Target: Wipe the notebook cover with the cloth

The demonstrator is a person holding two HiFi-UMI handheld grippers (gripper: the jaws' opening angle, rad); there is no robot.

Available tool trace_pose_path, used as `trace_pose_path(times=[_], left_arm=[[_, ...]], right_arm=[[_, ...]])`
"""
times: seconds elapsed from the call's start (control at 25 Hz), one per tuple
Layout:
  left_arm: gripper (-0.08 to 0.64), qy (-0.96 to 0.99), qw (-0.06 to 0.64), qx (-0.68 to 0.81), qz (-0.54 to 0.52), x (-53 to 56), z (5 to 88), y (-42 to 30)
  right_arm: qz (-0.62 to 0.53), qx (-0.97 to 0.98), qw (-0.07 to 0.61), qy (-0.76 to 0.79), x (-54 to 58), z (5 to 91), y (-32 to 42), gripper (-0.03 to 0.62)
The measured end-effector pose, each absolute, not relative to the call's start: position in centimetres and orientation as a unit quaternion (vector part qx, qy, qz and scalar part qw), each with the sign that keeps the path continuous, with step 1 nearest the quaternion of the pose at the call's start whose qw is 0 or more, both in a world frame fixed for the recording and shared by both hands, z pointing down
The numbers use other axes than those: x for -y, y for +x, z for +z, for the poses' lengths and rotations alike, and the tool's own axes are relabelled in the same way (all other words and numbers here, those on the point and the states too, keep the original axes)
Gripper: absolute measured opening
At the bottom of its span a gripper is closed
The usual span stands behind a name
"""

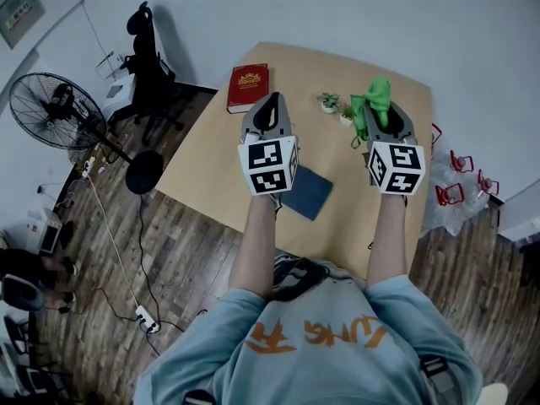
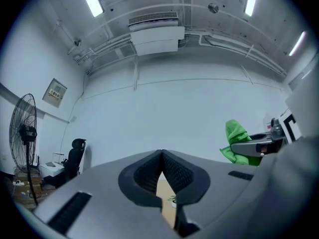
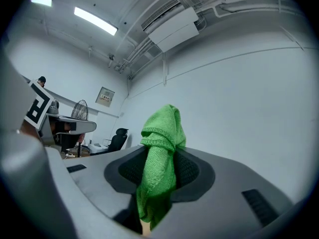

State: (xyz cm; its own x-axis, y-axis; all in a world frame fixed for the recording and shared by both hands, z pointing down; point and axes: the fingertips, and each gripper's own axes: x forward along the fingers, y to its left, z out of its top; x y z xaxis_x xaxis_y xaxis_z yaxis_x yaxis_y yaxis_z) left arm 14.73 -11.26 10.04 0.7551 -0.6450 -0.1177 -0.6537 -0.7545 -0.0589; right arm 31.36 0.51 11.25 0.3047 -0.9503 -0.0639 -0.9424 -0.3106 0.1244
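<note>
A dark blue notebook (image 1: 308,192) lies on the wooden table (image 1: 211,146) near its front edge, partly under my left gripper's marker cube. My right gripper (image 1: 380,108) is shut on a green cloth (image 1: 376,98), held high above the table; in the right gripper view the cloth (image 3: 160,169) hangs bunched between the jaws. My left gripper (image 1: 270,108) is shut with nothing in it, its tips meeting (image 2: 162,156) in the left gripper view. Both grippers point up and away from the table.
A red book (image 1: 248,87) lies at the table's far left. Two small potted plants (image 1: 335,106) stand mid-table at the back. A standing fan (image 1: 59,112) and a black office chair (image 1: 148,62) are on the floor at left. Red items (image 1: 451,180) sit on the right.
</note>
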Motion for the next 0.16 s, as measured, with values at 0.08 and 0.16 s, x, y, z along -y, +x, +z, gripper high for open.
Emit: trace_pose_path(times=[0.08, 0.16], left_arm=[[0.014, -0.934, 0.068, -0.349, 0.037, 11.05, 9.82, 14.77], [0.014, -0.931, 0.095, -0.351, 0.028, 10.79, 9.49, 14.80]], right_arm=[[-0.067, 0.586, 0.034, 0.807, -0.37, 11.06, 31.18, 0.127], [-0.071, 0.584, 0.038, 0.807, -0.15, 10.96, 30.99, 0.127]])
